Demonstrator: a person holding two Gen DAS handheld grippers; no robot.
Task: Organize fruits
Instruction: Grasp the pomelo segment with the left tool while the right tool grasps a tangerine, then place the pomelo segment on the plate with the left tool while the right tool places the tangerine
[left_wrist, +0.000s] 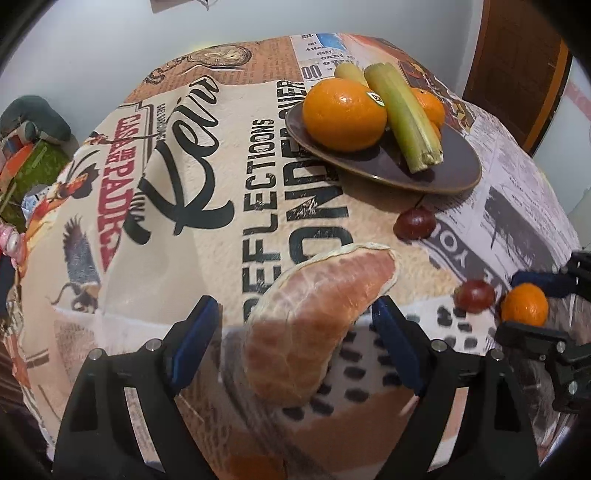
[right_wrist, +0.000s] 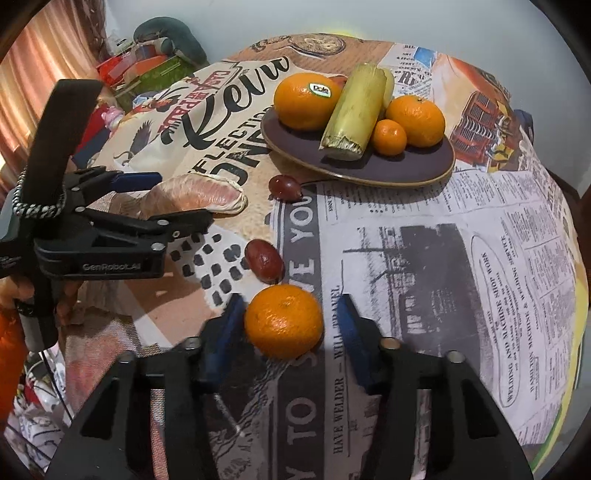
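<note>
Four loose fruits remain off the brown oval plate (right_wrist: 436, 173), upper centre. Right gripper (right_wrist: 284, 328) straddles small orange mandarin (right_wrist: 283, 326), not clamped; left gripper (left_wrist: 295, 325) brackets peeled pink pomelo segment (left_wrist: 321, 314), jaws wide.

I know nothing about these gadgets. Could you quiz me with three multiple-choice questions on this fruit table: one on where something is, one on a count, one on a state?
1. Where is the stickered orange?
A on the plate
B on the cloth
C in a gripper

2. How many dark red grapes lie on the tablecloth?
A one
B two
C four

3. The left gripper is:
A clamped on the pomelo segment
B open around it
C far from it

Answers: 1 A, it sits beside the green stalk. 2 B, grape and grape. 3 B, gaps show beside both pads.
</note>
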